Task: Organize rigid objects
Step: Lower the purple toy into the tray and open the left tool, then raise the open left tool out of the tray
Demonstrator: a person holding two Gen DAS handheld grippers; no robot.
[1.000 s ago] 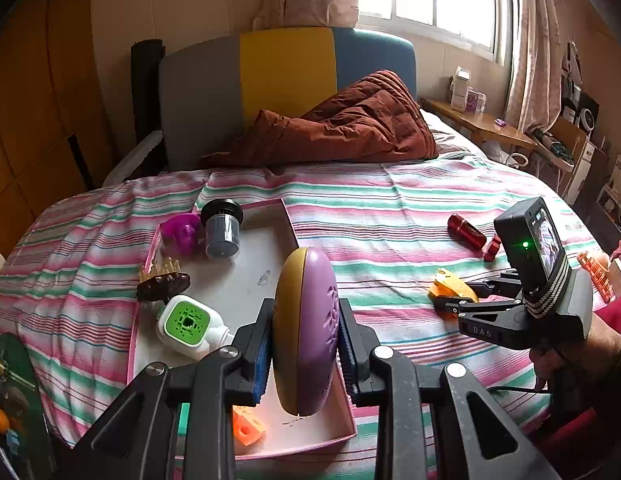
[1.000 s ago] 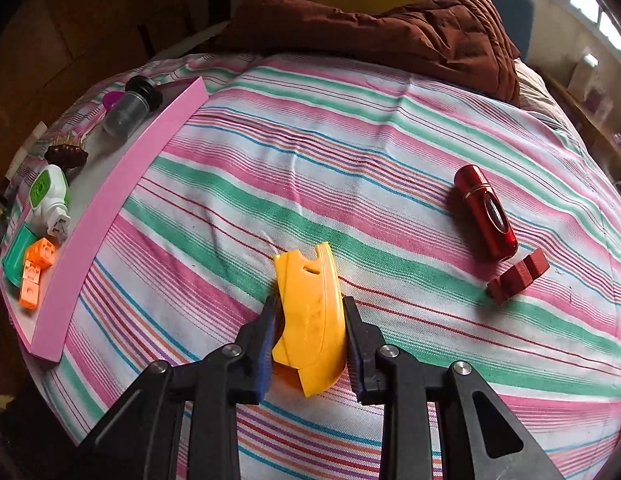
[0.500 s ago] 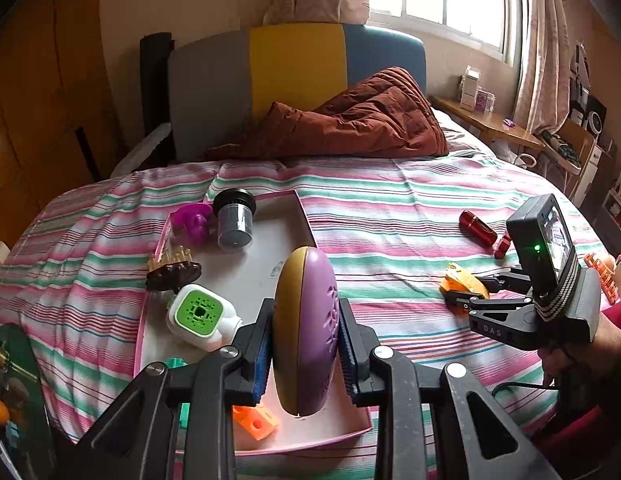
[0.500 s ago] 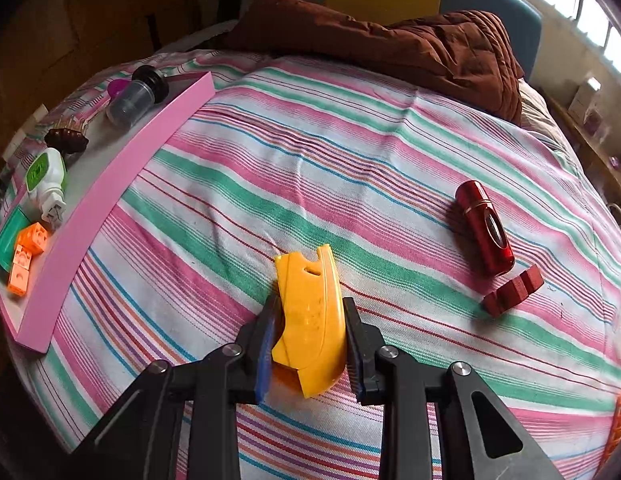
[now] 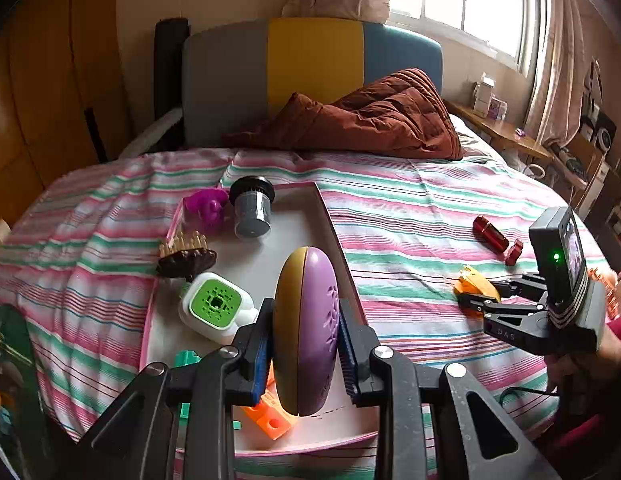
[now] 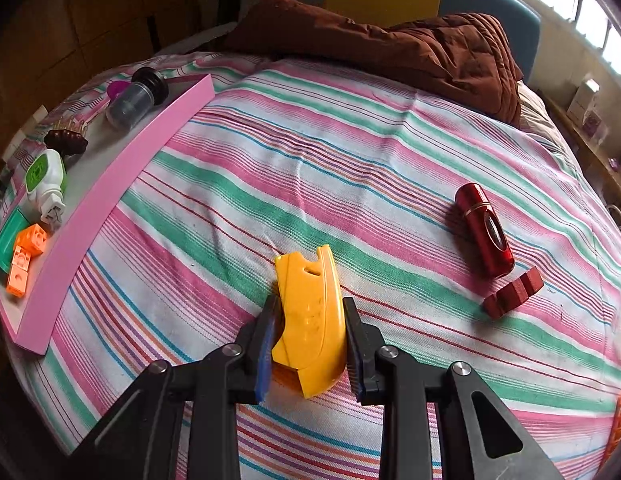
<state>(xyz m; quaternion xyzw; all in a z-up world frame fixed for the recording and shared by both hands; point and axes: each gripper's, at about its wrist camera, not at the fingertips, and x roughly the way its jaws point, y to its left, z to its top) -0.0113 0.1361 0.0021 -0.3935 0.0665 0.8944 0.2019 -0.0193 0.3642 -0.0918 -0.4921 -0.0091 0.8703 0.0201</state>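
left hand-held gripper (image 5: 304, 354) clamping purple-gold oval case (image 5: 306, 332) over pink tray (image 5: 334, 232) | right hand-held gripper (image 6: 308, 344) pinching yellow piece (image 6: 310, 320) on bed (image 6: 350, 168) | risk: case dropping onto orange block (image 5: 270, 420), tipping out

Home bedroom: striped bed (image 5: 410, 216), headboard (image 5: 310, 68).

I am holding a purple and gold oval case (image 5: 306, 332) on edge between my left gripper's (image 5: 304, 354) pads, above the near end of the pink-rimmed tray (image 5: 330, 220). A yellow plastic piece (image 6: 310, 320) is sitting pinched in my right gripper (image 6: 310, 344), low over the striped bedspread (image 6: 350, 152). A red metallic cylinder (image 6: 486, 232) is lying on its side on the bedspread, a small dark red block (image 6: 512, 292) just beside it.
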